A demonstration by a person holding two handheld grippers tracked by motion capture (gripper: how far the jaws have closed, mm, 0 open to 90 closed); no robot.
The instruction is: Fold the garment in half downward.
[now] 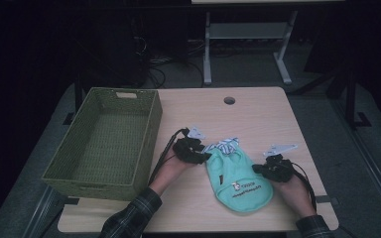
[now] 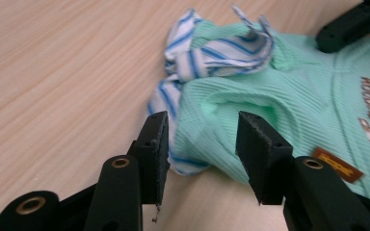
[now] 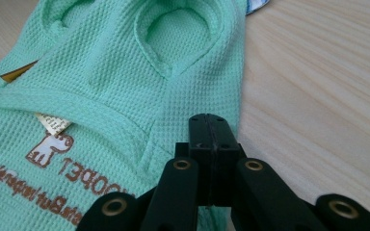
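Hiding fabric: pinched right hand-held gripper (image 3: 211, 144)

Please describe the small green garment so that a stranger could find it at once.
On the wooden table, right of the woven basket, lies a mint-green pet shirt between both hands. Brown print and blue-striped white trim set it apart.

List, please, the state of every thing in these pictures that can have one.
Garment: lies flat on the table, striped part bunched at its far end.
Basket: upright, nothing in it.
Left gripper: open, jaws on either side of the garment's edge, not pressing.
Right gripper: shut, at the garment's edge.
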